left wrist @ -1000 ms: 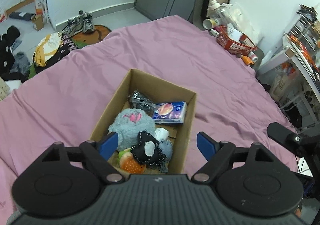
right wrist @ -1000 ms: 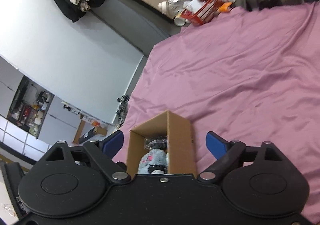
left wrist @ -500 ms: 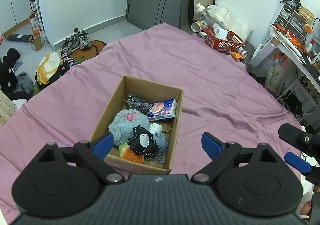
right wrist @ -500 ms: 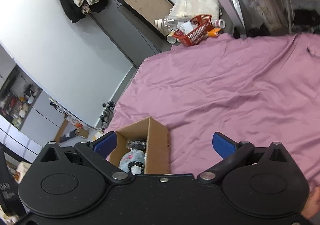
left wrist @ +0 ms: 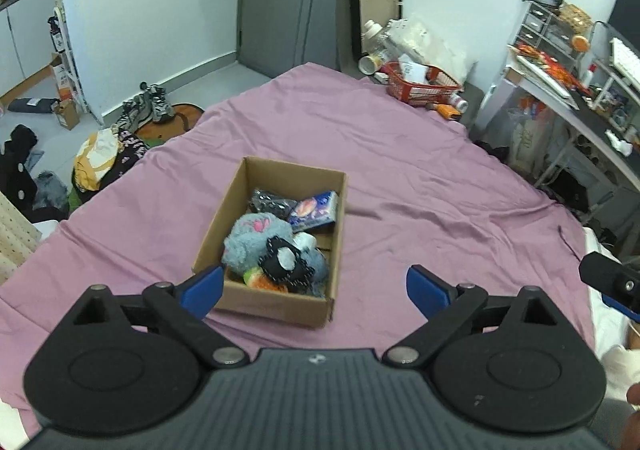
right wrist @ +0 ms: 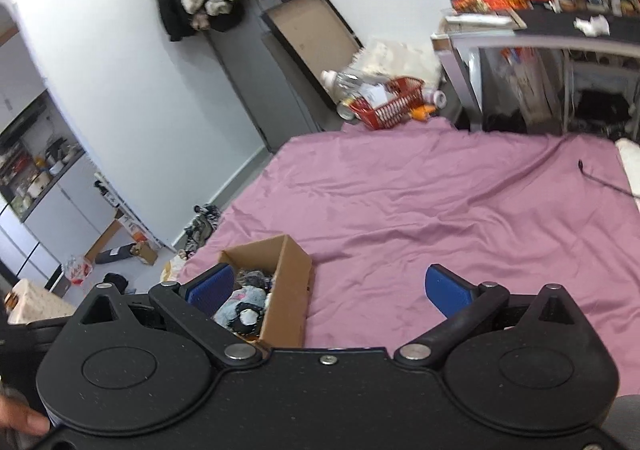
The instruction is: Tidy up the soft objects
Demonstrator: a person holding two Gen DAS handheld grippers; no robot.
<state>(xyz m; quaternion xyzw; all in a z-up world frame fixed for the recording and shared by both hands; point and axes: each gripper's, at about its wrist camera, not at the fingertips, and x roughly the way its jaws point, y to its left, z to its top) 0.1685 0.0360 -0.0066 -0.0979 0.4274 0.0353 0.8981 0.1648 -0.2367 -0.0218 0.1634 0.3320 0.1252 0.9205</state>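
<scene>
An open brown cardboard box is seen at the centre of the left wrist frame, resting on the mauve bedsheet. Inside it, a fluffy grey-blue plush toy, a black studded soft piece, a blue tissue packet and an orange-green soft toy are packed together. The left claw is spread apart and still opening, nothing between its blue pads. The right claw is held wide apart, nothing gripped, the box at lower left of its frame.
</scene>
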